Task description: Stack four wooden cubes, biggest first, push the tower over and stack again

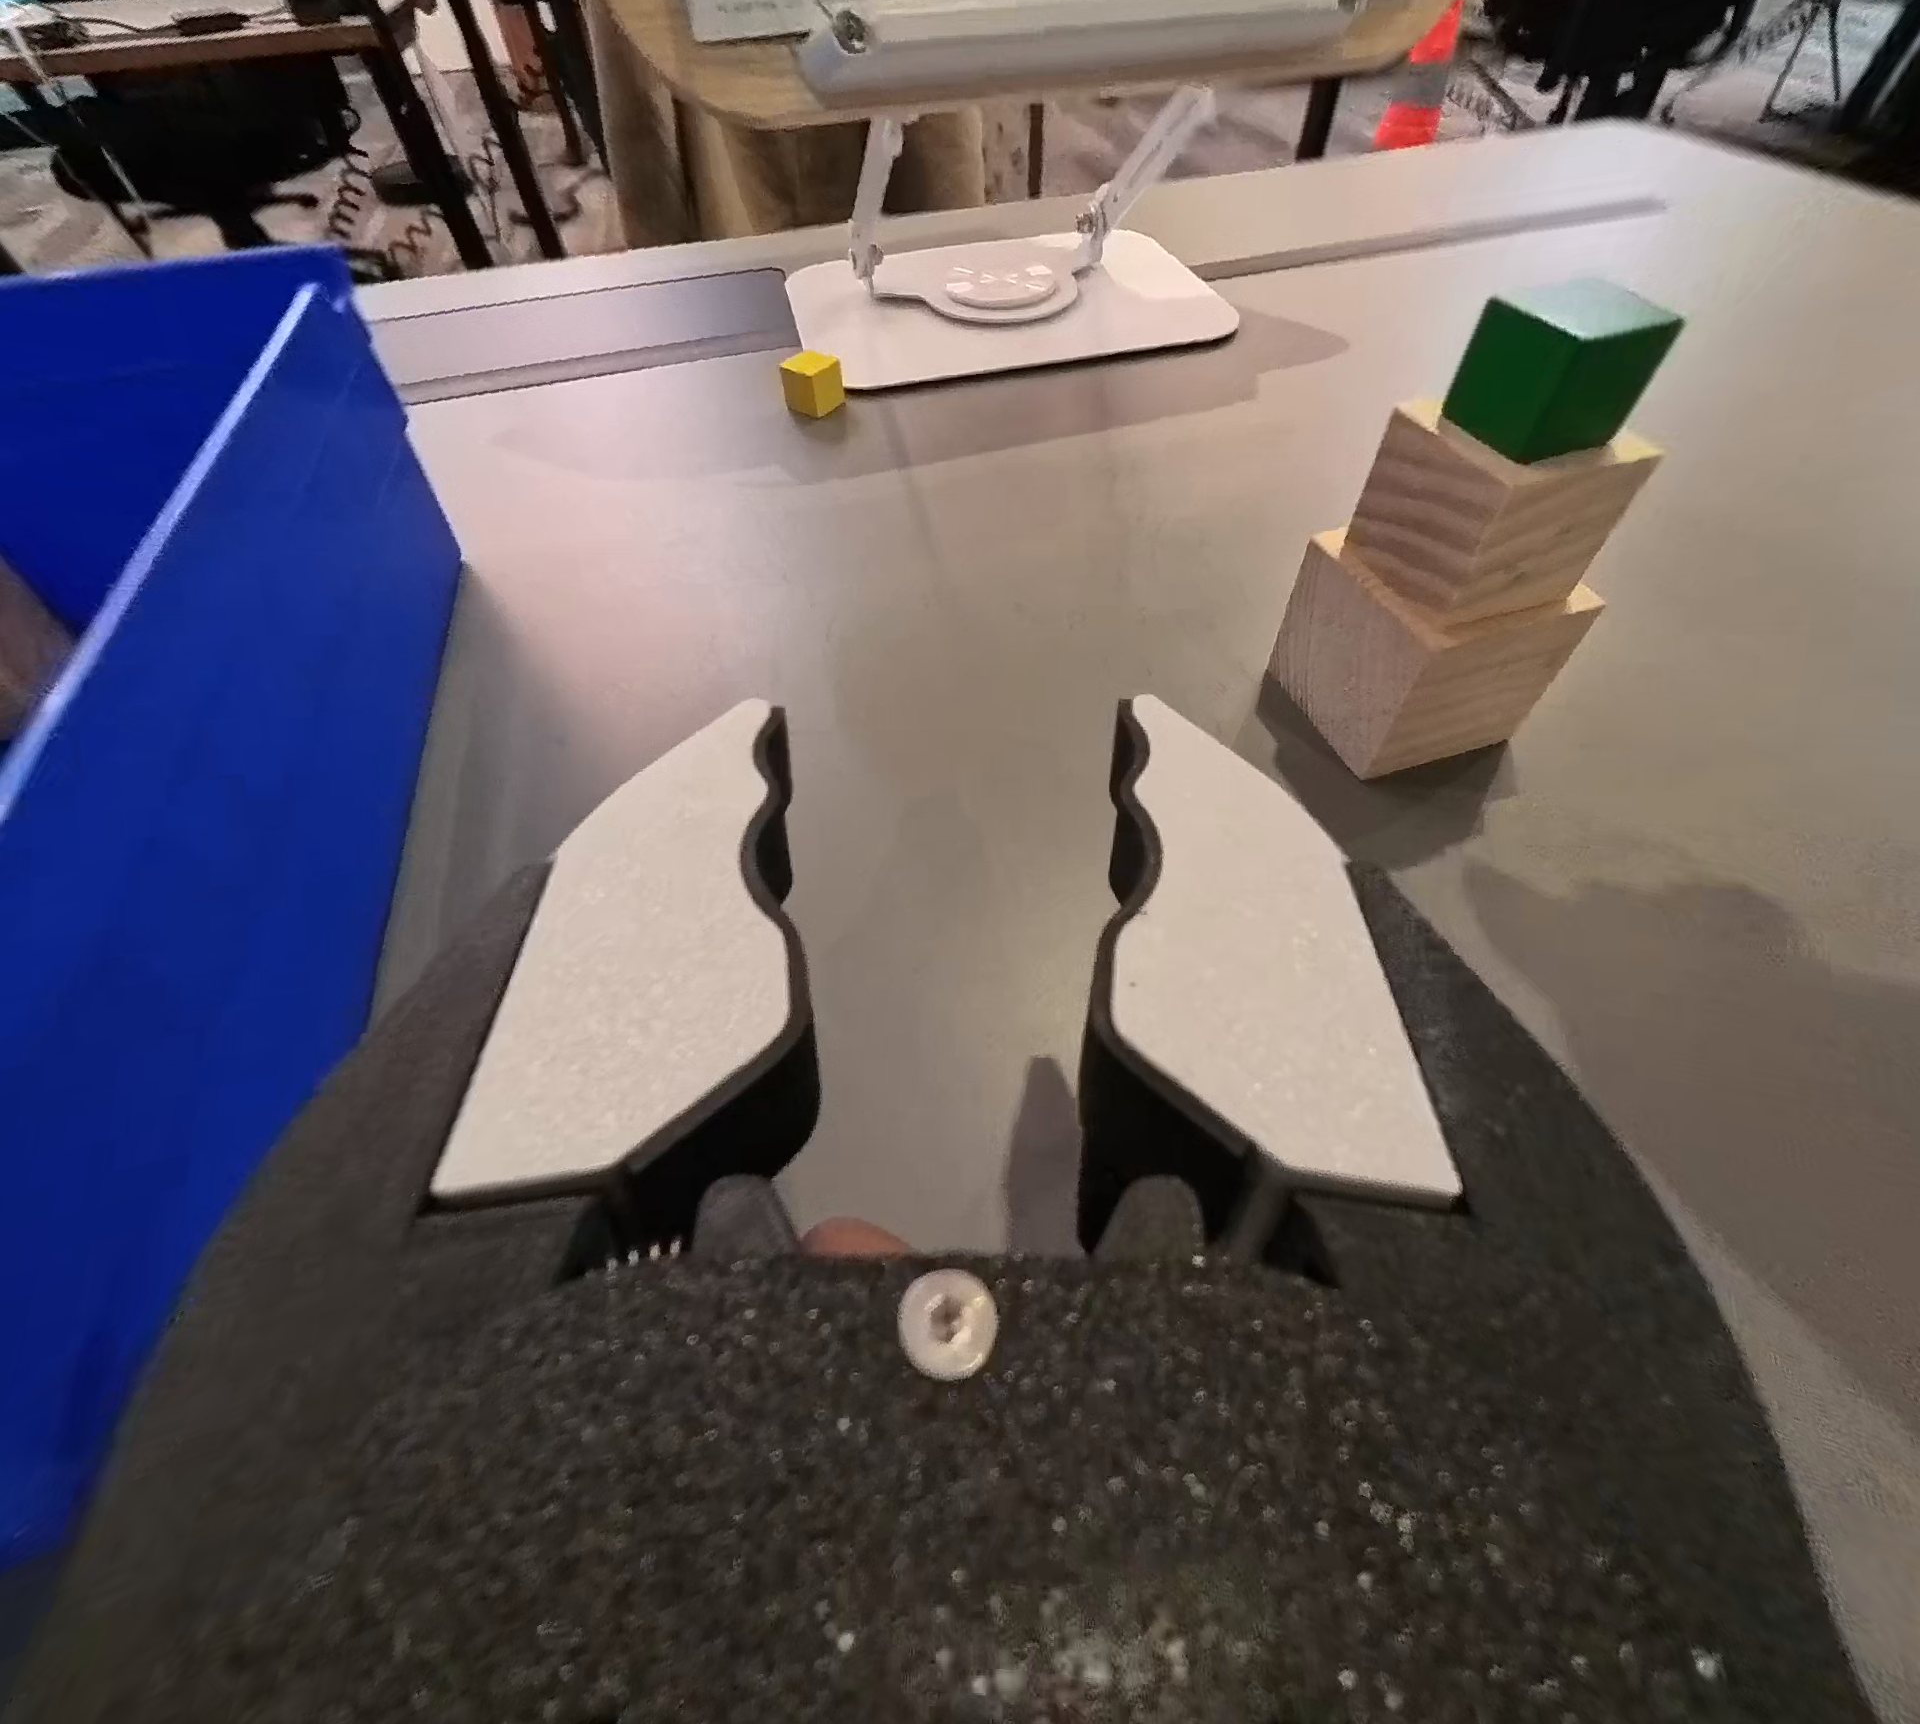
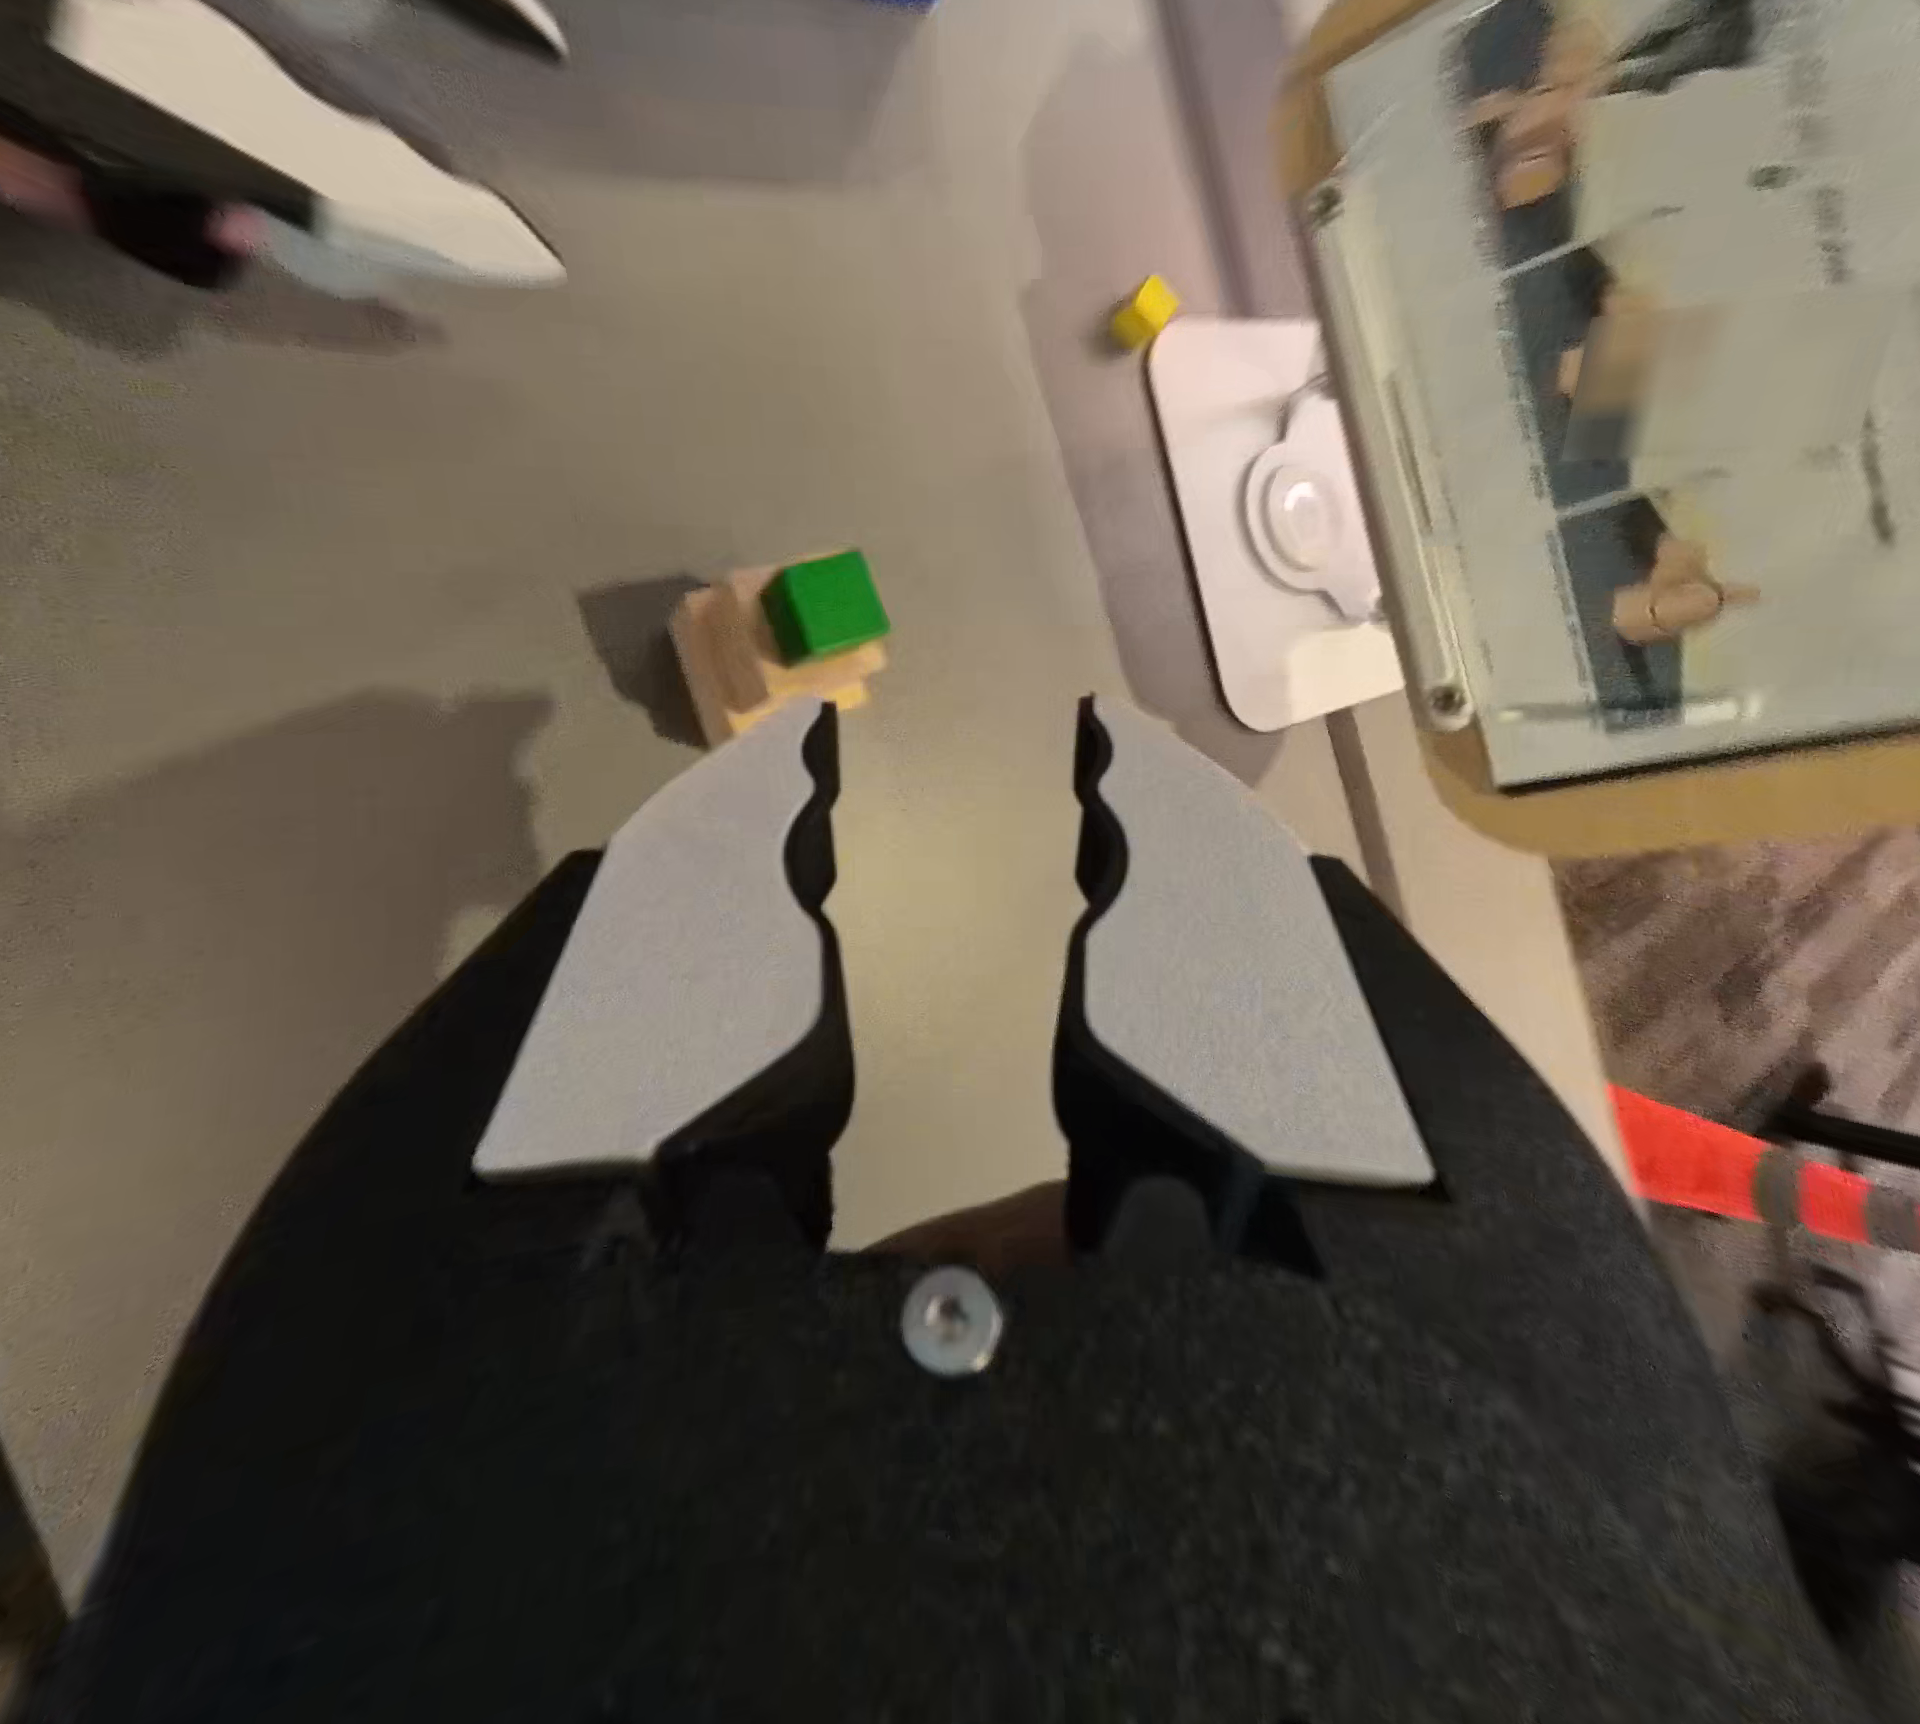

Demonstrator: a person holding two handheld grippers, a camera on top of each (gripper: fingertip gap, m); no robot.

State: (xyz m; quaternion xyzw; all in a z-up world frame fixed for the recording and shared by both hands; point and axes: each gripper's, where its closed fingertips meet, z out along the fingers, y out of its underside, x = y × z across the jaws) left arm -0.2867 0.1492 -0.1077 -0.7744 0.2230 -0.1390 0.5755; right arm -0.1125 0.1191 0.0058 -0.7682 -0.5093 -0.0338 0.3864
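Left gripper released and empty, low over grey table; right gripper likewise parted, holding nothing, high above three-cube tower at its 11 o'clock, green cube topmost. Small yellow cube loose at 12 o'clock beside white stand base; likely risk: skewed tiers toppling if nudged during final placement. Blue bin at 9 o'clock; desks and orange cone beyond.
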